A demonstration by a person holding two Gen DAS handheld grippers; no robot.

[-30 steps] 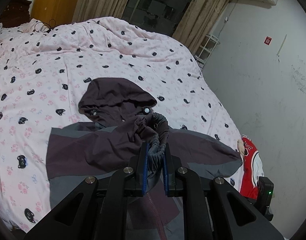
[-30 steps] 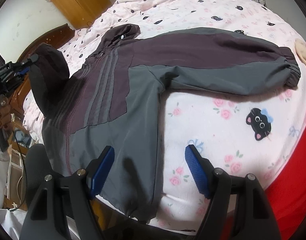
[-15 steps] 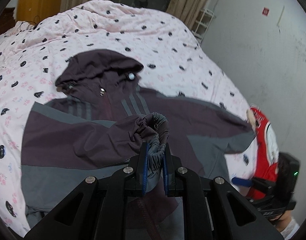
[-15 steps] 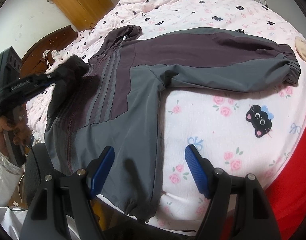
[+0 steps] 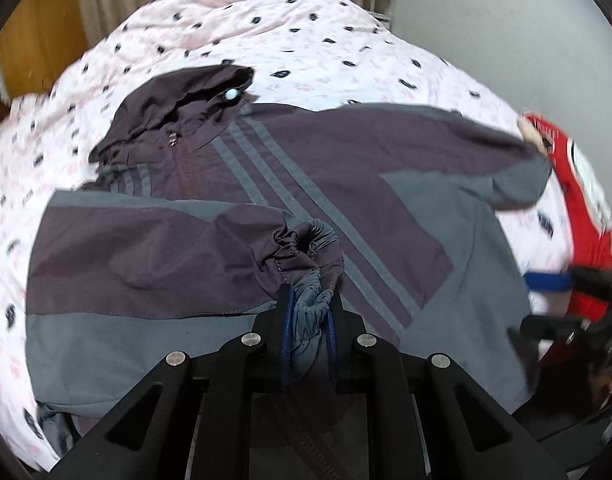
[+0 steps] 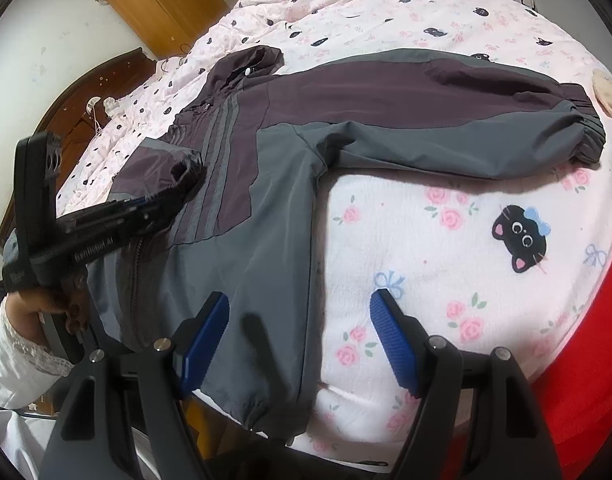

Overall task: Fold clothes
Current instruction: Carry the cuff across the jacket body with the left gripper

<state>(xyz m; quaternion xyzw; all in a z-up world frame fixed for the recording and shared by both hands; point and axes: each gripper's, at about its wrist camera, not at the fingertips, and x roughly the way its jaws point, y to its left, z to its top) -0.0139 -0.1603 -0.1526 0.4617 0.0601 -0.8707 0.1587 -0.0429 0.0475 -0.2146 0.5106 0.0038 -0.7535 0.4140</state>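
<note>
Left gripper (image 5: 309, 300): clamped on the jacket's cuff (image 5: 314, 252), sleeve folded across the jacket (image 5: 386, 184).
Right gripper (image 6: 300, 340): jaws apart, empty, above the hem.

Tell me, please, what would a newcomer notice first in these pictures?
A purple and grey jacket lies spread on a pink bedspread. The left gripper is shut on one cuff, carried over the jacket's chest. The right gripper hangs open above the hem, holding nothing.
</note>
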